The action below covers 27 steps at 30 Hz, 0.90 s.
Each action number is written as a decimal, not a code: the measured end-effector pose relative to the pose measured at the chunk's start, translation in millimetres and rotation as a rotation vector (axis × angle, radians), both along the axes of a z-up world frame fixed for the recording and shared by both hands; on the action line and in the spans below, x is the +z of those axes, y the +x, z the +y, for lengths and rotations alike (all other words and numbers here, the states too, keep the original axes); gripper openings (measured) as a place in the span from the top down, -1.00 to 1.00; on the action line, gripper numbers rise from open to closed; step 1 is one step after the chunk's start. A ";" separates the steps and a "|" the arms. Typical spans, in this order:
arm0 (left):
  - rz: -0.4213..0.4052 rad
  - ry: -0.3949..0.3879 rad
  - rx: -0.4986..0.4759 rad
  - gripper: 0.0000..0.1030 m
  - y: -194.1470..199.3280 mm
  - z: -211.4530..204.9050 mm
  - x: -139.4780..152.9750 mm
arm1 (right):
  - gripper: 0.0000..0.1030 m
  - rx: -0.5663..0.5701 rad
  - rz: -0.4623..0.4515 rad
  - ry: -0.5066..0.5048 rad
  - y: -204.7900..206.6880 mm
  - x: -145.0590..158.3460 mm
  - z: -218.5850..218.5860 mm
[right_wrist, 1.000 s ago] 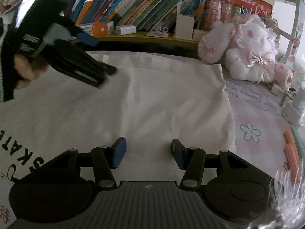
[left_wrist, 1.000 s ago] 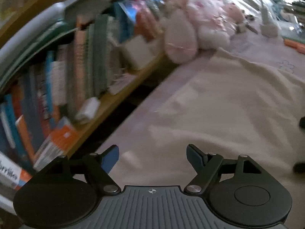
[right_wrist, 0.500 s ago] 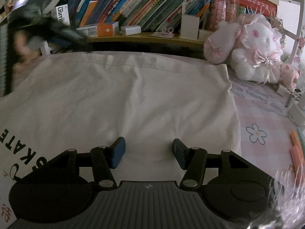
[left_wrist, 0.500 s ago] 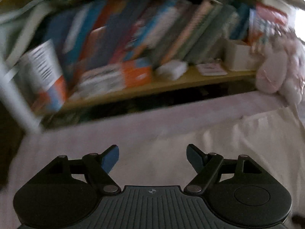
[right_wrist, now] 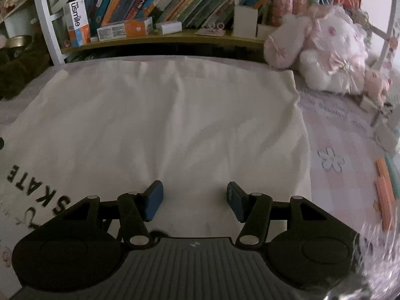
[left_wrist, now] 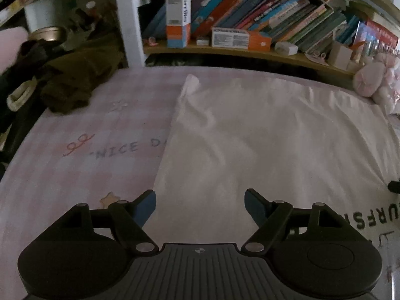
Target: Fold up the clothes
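Note:
A white garment [left_wrist: 262, 137] lies spread flat on a pink printed sheet [left_wrist: 75, 150], with black lettering [left_wrist: 385, 215] on its near part. My left gripper [left_wrist: 200, 200] hovers open over the garment's left edge, one fingertip above the sheet and the other above the cloth, nothing between them. In the right wrist view the same garment [right_wrist: 175, 125] fills the middle, and its right edge runs down past the flower print. My right gripper [right_wrist: 195, 197] stands open just above the cloth near that right side, with nothing gripped.
A low shelf of books and boxes [left_wrist: 250, 25] runs along the far edge. Pink plush toys [right_wrist: 325, 50] sit at the back right. A dark heap of clothing [left_wrist: 70, 82] lies at the far left beside a white post [left_wrist: 127, 20]. Orange pens [right_wrist: 385, 190] lie at the right.
My left gripper has swept from near the plush toys along the shelf to the garment's left edge, turning level, and has left the right wrist view. The right gripper has stayed put.

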<state>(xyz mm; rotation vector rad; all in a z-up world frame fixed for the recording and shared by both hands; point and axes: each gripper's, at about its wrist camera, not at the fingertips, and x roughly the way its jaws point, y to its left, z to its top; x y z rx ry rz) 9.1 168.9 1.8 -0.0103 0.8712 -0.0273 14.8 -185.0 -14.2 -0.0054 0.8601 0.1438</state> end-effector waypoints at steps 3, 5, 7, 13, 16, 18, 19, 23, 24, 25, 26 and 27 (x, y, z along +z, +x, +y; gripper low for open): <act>-0.003 -0.030 0.004 -0.56 -11.9 5.1 4.5 | -0.07 -0.035 0.023 0.017 -17.1 8.1 -12.4; 0.008 -0.057 0.011 -0.56 -19.6 12.3 5.8 | -0.08 -0.079 0.034 0.043 -33.1 13.8 -28.2; 0.032 -0.093 0.030 -0.56 -27.4 23.3 4.7 | -0.09 -0.143 0.046 0.077 -52.9 17.8 -47.9; 0.129 -0.347 0.182 -0.55 -43.5 65.2 -11.5 | -0.09 -0.365 0.133 0.225 -99.2 22.5 -93.1; 0.156 -0.522 0.261 -0.54 -46.9 81.0 -21.7 | -0.08 -0.475 0.172 0.369 -115.1 18.7 -108.5; 0.169 -0.696 0.314 -0.54 -49.3 91.4 -31.3 | -0.07 -0.543 0.190 0.460 -123.6 15.0 -115.4; 0.177 -0.773 0.339 -0.54 -50.7 95.3 -36.6 | -0.04 -0.570 0.199 0.497 -126.8 12.9 -117.3; 0.208 -0.938 0.419 -0.47 -55.8 100.1 -51.4 | 0.12 -0.652 0.213 0.601 -134.7 5.6 -123.5; 0.211 -0.945 0.433 -0.47 -57.0 99.6 -52.9 | 0.15 -0.673 0.214 0.622 -135.7 3.9 -125.7; 0.208 -0.952 0.443 -0.45 -58.0 99.2 -53.3 | 0.17 -0.693 0.211 0.651 -136.5 2.0 -128.7; 0.201 -0.964 0.453 -0.42 -59.0 99.1 -53.7 | 0.18 -0.712 0.207 0.684 -137.2 -0.1 -132.1; 0.196 -0.980 0.463 -0.37 -59.4 99.6 -54.3 | 0.18 -0.732 0.202 0.716 -137.8 -2.1 -135.5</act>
